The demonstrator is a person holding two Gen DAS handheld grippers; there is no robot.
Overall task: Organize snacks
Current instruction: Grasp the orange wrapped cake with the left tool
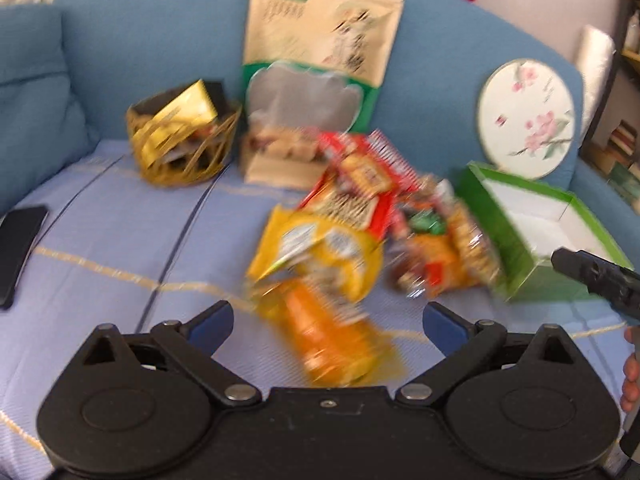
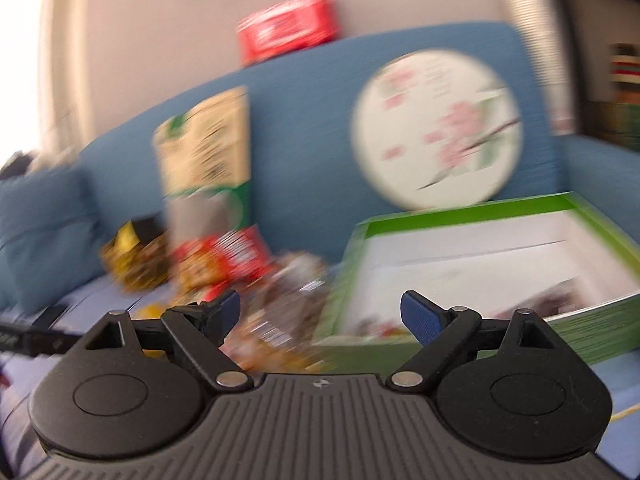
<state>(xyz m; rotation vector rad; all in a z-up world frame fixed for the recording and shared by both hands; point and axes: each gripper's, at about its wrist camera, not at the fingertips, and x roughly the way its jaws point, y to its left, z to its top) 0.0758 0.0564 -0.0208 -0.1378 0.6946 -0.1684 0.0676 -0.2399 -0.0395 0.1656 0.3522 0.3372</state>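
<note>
An orange packet (image 1: pixel 340 344) lies between the wide-open, empty left gripper (image 1: pixel 328 320) — the right gripper (image 2: pixel 320 312) gapes empty too. The snack pile (image 1: pixel 380 224) sits mid-sofa beside the green box (image 1: pixel 532 280); the pick looks imminent, needing 1 packet pinched.

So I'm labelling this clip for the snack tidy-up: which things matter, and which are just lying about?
Part of the job:
- snack packets, heaped on the sofa
- green box, open
- gold wire basket, holding packets
- tall kraft pouch

Lying about:
- black phone
- round floral fan
- blue cushion
</note>
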